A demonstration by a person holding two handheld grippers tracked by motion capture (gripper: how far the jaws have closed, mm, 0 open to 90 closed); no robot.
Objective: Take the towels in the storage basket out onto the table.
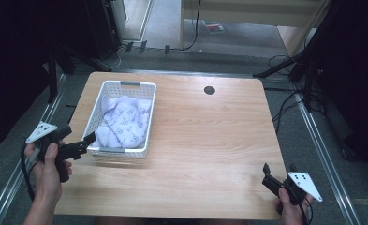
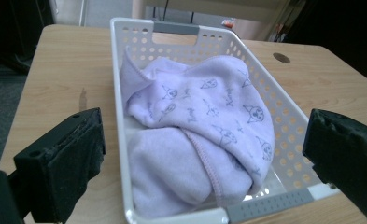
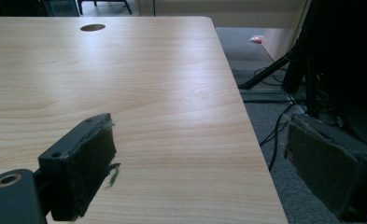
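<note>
A white perforated basket (image 1: 144, 101) stands on the left half of the wooden table (image 1: 209, 140) and holds a crumpled lilac cloth (image 1: 125, 119) printed with small dark figures. My left gripper (image 1: 81, 136) is held just off the basket's near left corner, open and holding nothing. In the left gripper view the basket (image 2: 125, 93) and the cloth (image 2: 204, 116) lie straight ahead between the wide-apart jaws of the left gripper (image 2: 204, 122). My right gripper (image 1: 279, 168) hovers at the table's near right corner, open and empty. In the right gripper view, bare wood lies between the jaws of the right gripper (image 3: 201, 128).
A round cable hole (image 1: 209, 90) sits near the table's far edge. Right of the table, black stand legs and cables (image 1: 289, 70) lie on the grey floor. Metal rails (image 1: 322, 145) run along both sides. The table's right edge (image 3: 246, 121) is close to my right gripper.
</note>
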